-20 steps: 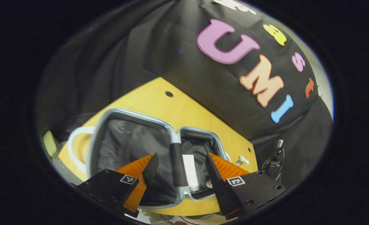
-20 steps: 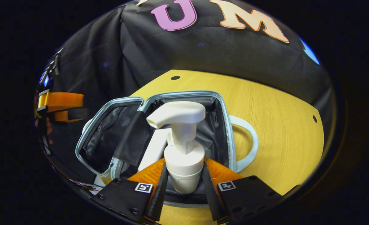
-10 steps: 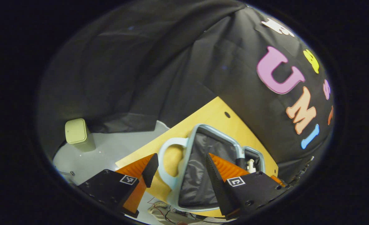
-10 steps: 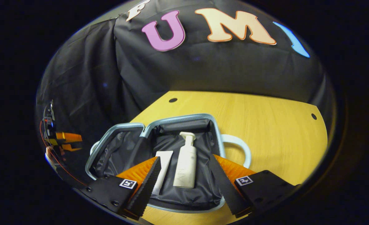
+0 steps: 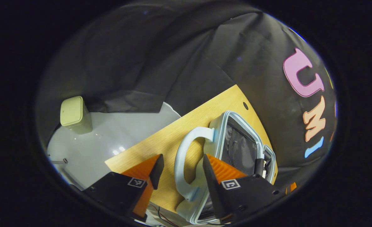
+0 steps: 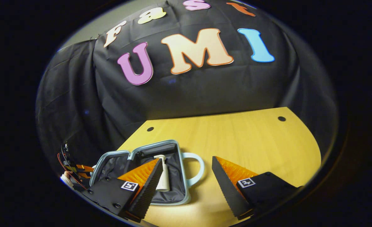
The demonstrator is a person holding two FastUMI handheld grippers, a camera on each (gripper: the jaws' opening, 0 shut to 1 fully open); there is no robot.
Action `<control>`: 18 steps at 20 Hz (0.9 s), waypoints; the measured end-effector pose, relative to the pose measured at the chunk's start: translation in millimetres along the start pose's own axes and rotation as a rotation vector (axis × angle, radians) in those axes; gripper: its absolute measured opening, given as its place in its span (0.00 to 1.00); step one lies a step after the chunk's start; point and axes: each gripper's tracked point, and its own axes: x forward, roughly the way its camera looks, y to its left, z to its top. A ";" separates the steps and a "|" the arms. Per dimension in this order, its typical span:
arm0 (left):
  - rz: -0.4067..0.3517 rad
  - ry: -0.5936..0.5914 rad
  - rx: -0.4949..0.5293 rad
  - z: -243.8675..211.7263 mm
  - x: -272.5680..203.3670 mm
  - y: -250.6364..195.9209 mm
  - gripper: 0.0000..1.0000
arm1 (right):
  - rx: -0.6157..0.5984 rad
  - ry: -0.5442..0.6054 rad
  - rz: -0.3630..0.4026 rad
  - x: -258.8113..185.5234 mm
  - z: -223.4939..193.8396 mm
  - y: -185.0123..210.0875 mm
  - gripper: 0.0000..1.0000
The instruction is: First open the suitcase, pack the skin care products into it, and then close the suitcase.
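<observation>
Left tool (image 5: 180,164): fingers spread wide, gripping nothing. The suitcase handle (image 5: 186,157) loops up between them, not clamped. Just past it, the suitcase (image 5: 236,138) lies open on the bench (image 5: 173,135), dark lining visible, the near half at the bench's edge. Beyond the bench edge: pale floor (image 5: 110,132) with a small beige bin (image 5: 74,115) standing on it, well apart.

Right tool (image 6: 186,179): also wide open, empty, held above the bench (image 6: 252,142). Suitcase (image 6: 148,167) sits to its left in the right gripper view, both halves flat, partly behind the tool's left finger. Pump bottle (image 6: 164,176) lies in the half nearer the handle (image 6: 194,168); handle lies on the bench between the fingers, further off. Left tool (image 6: 82,171) shows at that view's far left edge, beside the suitcase's other half.
</observation>
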 end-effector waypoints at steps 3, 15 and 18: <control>0.019 0.028 -0.072 -2.7 14.6 6.0 0.33 | -0.018 -0.001 -0.061 -15.5 0.0 -23.6 0.97; -0.074 -0.069 0.025 40.5 -61.6 -94.1 0.05 | 0.005 -0.034 -0.052 -24.0 -1.0 -42.7 0.97; -0.152 -0.113 0.086 53.8 -94.8 -150.4 0.05 | 0.022 -0.059 -0.049 -27.3 3.5 -56.9 0.92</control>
